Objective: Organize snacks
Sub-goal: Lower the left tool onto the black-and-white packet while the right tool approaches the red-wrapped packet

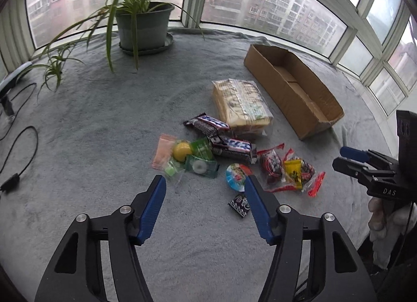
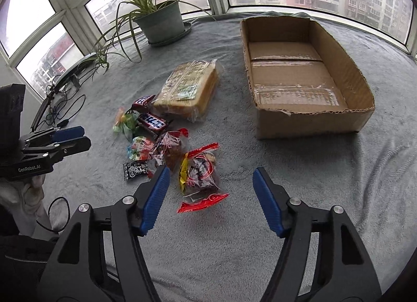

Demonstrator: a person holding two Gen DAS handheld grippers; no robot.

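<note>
A pile of snacks lies on the grey blanket: a wrapped bread loaf (image 1: 241, 105) (image 2: 189, 91), two Snickers bars (image 1: 232, 147) (image 2: 152, 121), red-edged sweet bags (image 1: 289, 169) (image 2: 199, 171), a small black packet (image 1: 239, 205) (image 2: 135, 169), a round jelly cup (image 1: 235, 177) and green and pink sweets (image 1: 182, 156). An open cardboard box (image 1: 294, 91) (image 2: 310, 119) stands to the right, with nothing in it. My left gripper (image 1: 206, 184) is open just short of the pile. My right gripper (image 2: 211, 174) is open, a red-edged bag between its fingertips, not held.
A potted spider plant (image 1: 142, 25) (image 2: 161, 20) stands at the back by the windows. Black cables (image 1: 20, 151) and a device (image 2: 75, 67) lie at the far left. Each gripper shows in the other's view, the right (image 1: 354, 161) and the left (image 2: 67, 137).
</note>
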